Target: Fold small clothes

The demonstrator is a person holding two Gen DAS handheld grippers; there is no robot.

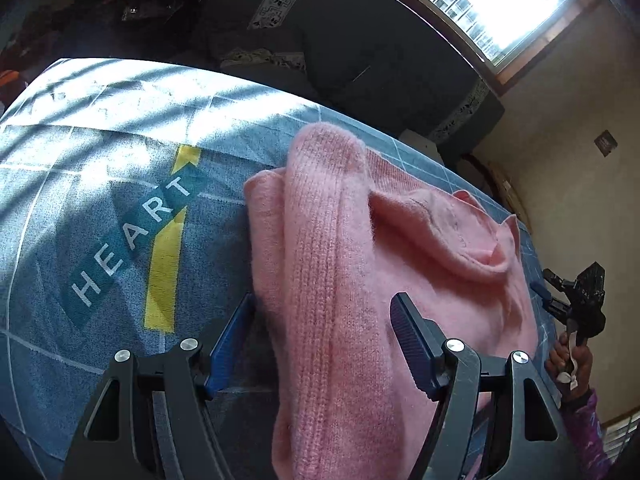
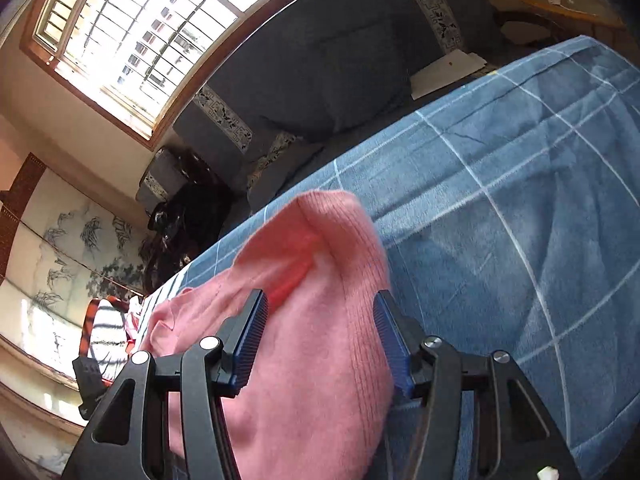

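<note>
One pink knitted sweater (image 1: 360, 280) lies on a blue blanket (image 1: 100, 200) marked with pale grid lines, which covers the surface beneath it. In the left wrist view the sweater is partly folded: one ribbed sleeve (image 1: 320, 208) is laid lengthwise over the body, and the neckline sits toward the right.

My left gripper (image 1: 324, 344) has two blue-padded fingers (image 1: 412, 344) that stand wide apart on either side of the folded sleeve. The left pad sits clear of the fabric over the blanket; the right pad is over the sweater's body. Neither pad presses the cloth.

The blanket carries one printed word, "HEART" (image 1: 128, 240), beside one yellow stripe (image 1: 166, 264).

My right gripper (image 2: 320, 340) also has two fingers (image 2: 252, 340), moderately spread, with a bunched fold of the sweater (image 2: 312, 360) rising between them. The fabric fills the gap and brushes both pads, but I cannot tell whether they clamp it. In the left wrist view that right gripper (image 1: 576, 296) appears at the sweater's far right edge, held by one hand (image 1: 570, 364) with a purple patterned sleeve.

Behind the blanket stand one dark sofa (image 2: 320, 60) with patterned trim and one barred window (image 2: 140, 32).
</note>
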